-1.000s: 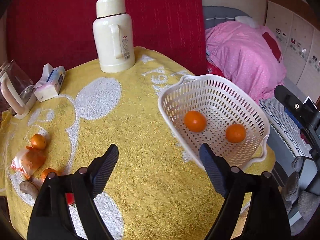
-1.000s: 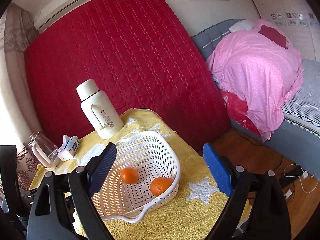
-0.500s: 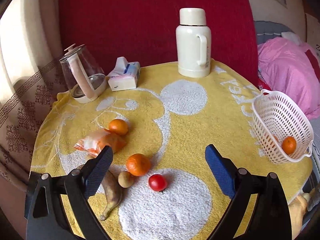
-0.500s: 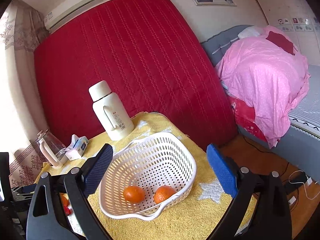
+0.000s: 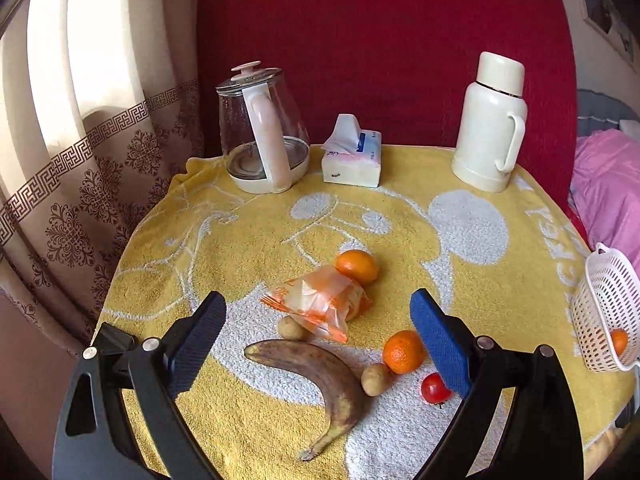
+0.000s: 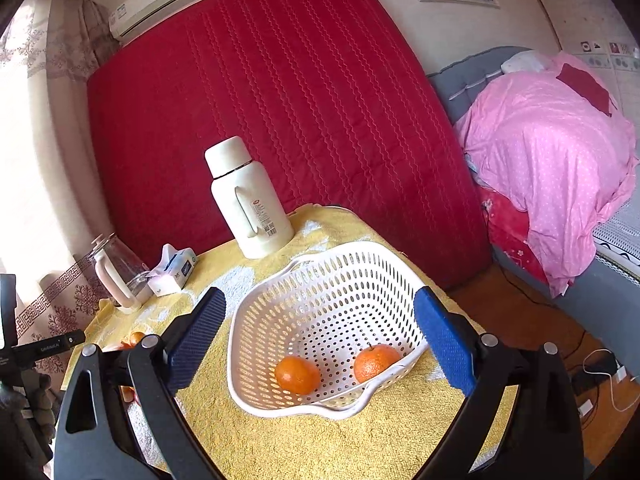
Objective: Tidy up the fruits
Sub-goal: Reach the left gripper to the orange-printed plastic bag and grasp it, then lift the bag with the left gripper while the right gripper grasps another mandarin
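Both jaws wide apart; empty

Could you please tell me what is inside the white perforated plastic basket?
White perforated plastic basket: two oranges on its floor. The near rim hides a strip of floor.

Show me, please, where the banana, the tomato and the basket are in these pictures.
banana [image 5: 316,372], left wrist view, middle of its brown curved body.
tomato [image 5: 434,388], left wrist view, its red top.
basket [image 6: 320,408], right wrist view, near rim.
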Demonstrator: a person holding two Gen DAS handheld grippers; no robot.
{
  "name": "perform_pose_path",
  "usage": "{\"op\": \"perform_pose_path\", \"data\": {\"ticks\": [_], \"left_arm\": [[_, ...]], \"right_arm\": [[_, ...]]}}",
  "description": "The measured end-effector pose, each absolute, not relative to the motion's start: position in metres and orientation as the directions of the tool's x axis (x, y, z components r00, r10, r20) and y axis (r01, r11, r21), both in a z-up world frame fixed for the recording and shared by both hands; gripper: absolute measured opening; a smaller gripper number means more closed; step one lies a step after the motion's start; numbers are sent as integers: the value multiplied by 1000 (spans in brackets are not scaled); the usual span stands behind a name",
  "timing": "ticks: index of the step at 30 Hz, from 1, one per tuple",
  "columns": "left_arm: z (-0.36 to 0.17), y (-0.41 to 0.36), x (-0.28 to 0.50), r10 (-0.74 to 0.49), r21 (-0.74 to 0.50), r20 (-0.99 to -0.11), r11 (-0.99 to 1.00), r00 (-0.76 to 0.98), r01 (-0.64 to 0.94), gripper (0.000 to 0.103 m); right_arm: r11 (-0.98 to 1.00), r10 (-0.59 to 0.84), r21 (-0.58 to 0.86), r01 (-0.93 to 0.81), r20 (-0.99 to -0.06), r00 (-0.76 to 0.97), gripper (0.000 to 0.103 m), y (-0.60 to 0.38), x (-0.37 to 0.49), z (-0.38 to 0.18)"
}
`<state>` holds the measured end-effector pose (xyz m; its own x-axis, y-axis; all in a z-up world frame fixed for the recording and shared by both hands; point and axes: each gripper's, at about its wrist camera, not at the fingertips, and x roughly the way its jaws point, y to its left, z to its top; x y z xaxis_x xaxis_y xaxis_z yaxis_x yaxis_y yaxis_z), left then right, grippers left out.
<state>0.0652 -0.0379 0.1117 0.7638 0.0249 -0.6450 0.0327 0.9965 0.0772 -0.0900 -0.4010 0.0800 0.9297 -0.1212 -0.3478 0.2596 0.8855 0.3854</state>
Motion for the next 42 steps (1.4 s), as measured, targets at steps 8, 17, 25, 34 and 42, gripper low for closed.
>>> {"op": "perform_pose_path", "data": {"ticks": [8, 17, 25, 34, 42], "left_arm": [[95, -15, 95, 36, 62, -685, 998, 727, 8, 93], [65, -21, 129, -8, 80, -723, 992, 691, 95, 92], [36, -34, 154, -6, 116, -770, 982, 638, 150, 92], [20, -28, 174, -58, 42, -810, 987, 584, 156, 92], [20, -29, 174, -144, -41, -800, 982, 583, 186, 73]], "right_arm": [[913, -7, 377, 154, -364, 931, 97, -378, -86, 82], [946, 105, 323, 35, -405, 908, 97, -341, -77, 77], [955, 142, 295, -5, -441, 886, 97, -327, -71, 71], [960, 152, 279, -15, -477, 866, 97, -320, -65, 64], [970, 139, 244, -16, -497, 857, 97, -307, -65, 62]]}}
